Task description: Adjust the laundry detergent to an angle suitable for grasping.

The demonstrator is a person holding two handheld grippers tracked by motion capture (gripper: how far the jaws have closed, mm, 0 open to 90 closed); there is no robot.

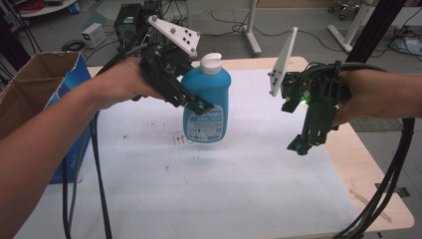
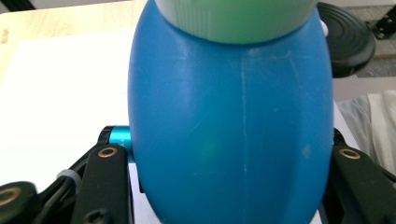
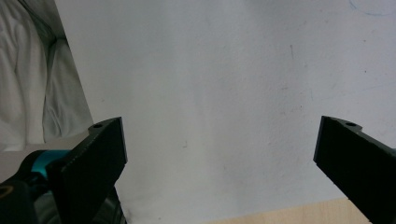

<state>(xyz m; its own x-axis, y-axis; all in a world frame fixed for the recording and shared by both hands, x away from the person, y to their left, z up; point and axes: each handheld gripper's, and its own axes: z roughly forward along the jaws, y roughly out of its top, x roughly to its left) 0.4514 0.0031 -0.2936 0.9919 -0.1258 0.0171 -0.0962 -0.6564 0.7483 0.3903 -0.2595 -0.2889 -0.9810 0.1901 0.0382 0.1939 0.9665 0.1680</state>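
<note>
A blue plastic bottle (image 1: 209, 102) with a white cap and a printed label hangs upright above the white table sheet (image 1: 199, 189). My left gripper (image 1: 199, 105) is shut on its body from the left side. In the left gripper view the blue bottle (image 2: 233, 130) sits between the two black jaws, its pale cap at the top. My right gripper (image 1: 302, 144) hovers to the right of the bottle, pointing down at the sheet, apart from it. In the right gripper view the right gripper (image 3: 219, 154) has its jaws wide apart with bare white sheet between them.
An open cardboard box (image 1: 35, 94) with a blue side stands at the table's left edge. Black cables trail from both grippers over the table's front. The wooden table edge (image 1: 368, 179) shows at right. Equipment and table legs stand on the floor behind.
</note>
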